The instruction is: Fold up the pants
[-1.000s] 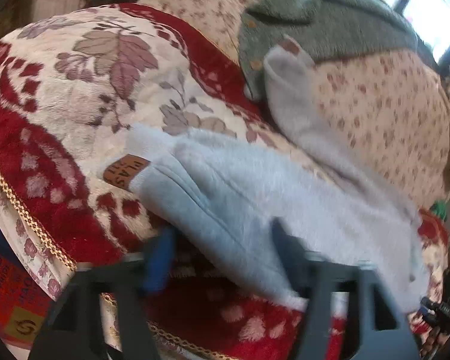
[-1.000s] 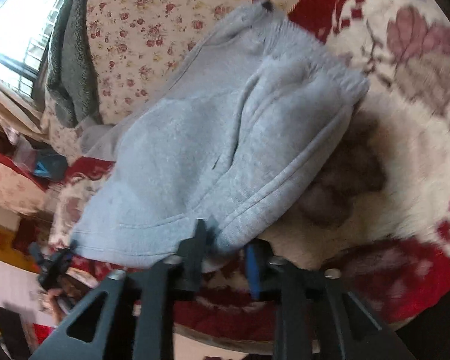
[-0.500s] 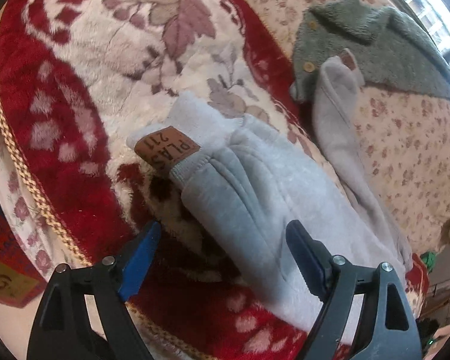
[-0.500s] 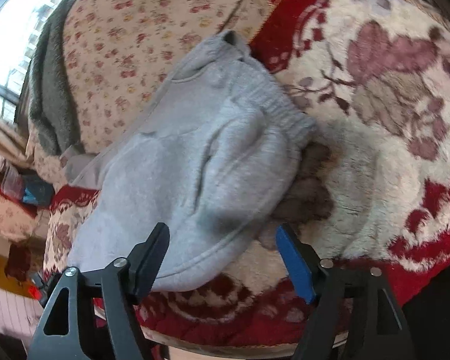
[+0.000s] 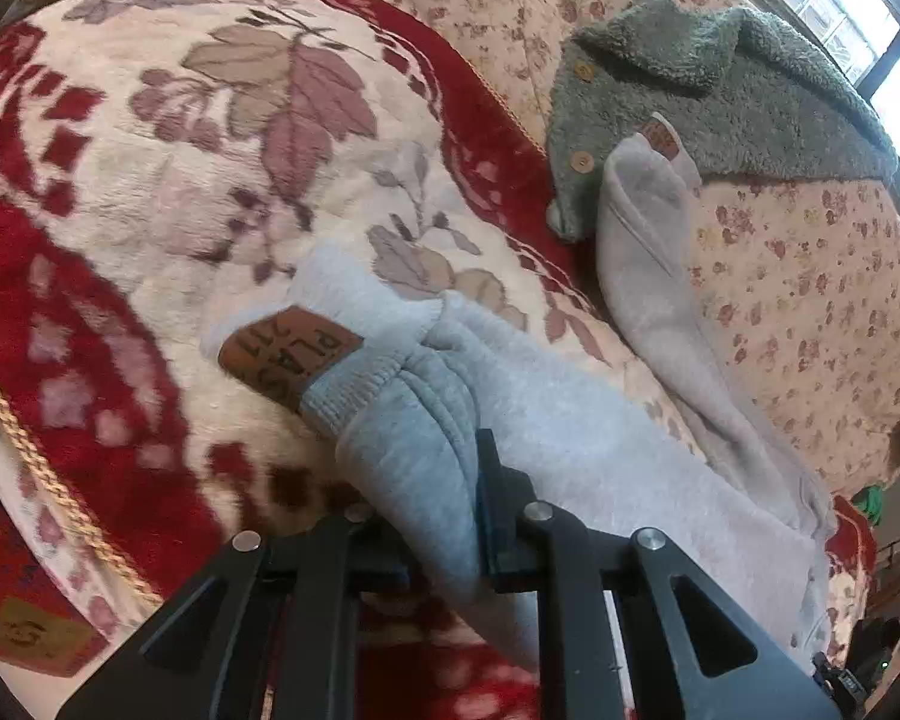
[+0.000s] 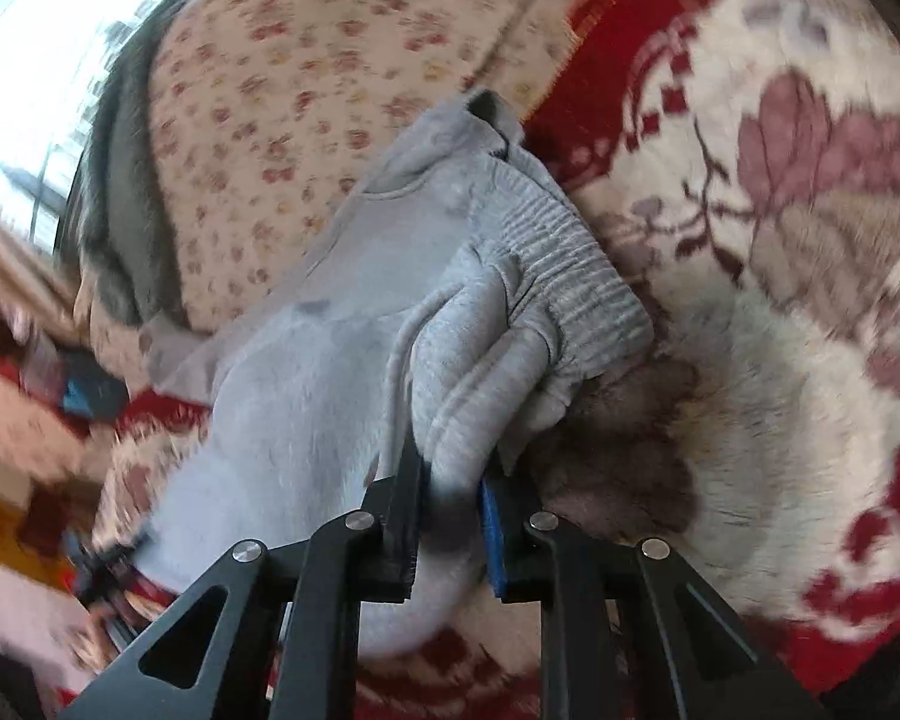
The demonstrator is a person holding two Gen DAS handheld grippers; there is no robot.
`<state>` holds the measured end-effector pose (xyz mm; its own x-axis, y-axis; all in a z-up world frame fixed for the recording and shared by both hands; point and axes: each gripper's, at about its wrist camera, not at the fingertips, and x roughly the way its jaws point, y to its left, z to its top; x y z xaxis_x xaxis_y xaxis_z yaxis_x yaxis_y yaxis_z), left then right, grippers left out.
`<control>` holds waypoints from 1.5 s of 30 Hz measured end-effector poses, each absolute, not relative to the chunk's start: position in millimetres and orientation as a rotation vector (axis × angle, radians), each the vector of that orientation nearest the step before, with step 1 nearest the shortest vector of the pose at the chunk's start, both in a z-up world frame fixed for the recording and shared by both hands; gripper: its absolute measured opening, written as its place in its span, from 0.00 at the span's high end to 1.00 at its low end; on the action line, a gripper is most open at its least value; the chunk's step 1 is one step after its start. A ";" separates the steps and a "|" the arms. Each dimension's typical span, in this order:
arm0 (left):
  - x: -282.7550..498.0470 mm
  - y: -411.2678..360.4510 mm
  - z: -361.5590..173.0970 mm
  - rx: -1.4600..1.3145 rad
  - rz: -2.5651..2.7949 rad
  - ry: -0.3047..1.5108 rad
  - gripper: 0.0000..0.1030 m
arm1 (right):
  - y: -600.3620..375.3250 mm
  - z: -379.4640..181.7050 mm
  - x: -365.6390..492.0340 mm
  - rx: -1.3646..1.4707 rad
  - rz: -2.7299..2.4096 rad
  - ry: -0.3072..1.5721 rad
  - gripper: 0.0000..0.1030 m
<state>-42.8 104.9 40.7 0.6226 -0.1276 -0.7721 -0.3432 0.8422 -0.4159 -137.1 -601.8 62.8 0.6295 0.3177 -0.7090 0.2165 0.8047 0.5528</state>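
On the red and cream leaf-patterned blanket (image 5: 150, 192) lie the grey pants (image 5: 600, 450), and you have hold of them with both hands. Your left gripper (image 5: 432, 516) has its fingers closed on a thick fold of the cloth just below the ribbed waistband, near the brown leather patch (image 5: 291, 354). From there one leg (image 5: 648, 264) runs away across the flowered sheet (image 5: 810, 276), its far end resting against a green fleece jacket (image 5: 720, 90).

Your right gripper (image 6: 450, 516) is likewise pinched tight on a bunched ridge of the pants (image 6: 330, 372), close under the gathered waistband (image 6: 570, 276). The cloth fills the narrow gap between its fingers, and a blue pad shows on the right-hand one. In this view the body of the pants spreads to the left over the edge of the blanket (image 6: 780, 360) and onto the flowered sheet (image 6: 306, 60). This view is blurred at its edges.
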 end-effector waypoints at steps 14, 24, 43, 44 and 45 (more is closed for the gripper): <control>-49.6 108.4 75.1 -0.522 0.225 0.860 0.08 | -611.3 105.0 -128.1 0.550 0.016 0.888 0.24; 63.7 53.7 86.0 -0.563 0.063 0.878 0.07 | -476.4 137.5 21.0 -0.072 0.364 0.819 0.22; 227.8 31.6 50.2 -0.531 -0.137 0.959 0.07 | -417.8 46.9 225.9 -0.673 0.474 1.039 0.22; 232.2 32.7 47.6 -0.531 -0.133 0.964 0.07 | -416.1 41.6 230.6 -0.692 0.483 1.055 0.22; 236.6 33.3 44.8 -0.529 -0.130 0.966 0.07 | -413.3 36.9 234.9 -0.707 0.490 1.069 0.22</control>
<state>236.6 33.3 44.8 0.5717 -0.3352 -0.7488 -0.1252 0.8664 -0.4834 234.9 -413.3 36.9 0.4106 0.0276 -0.9114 -0.6723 0.6843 -0.2822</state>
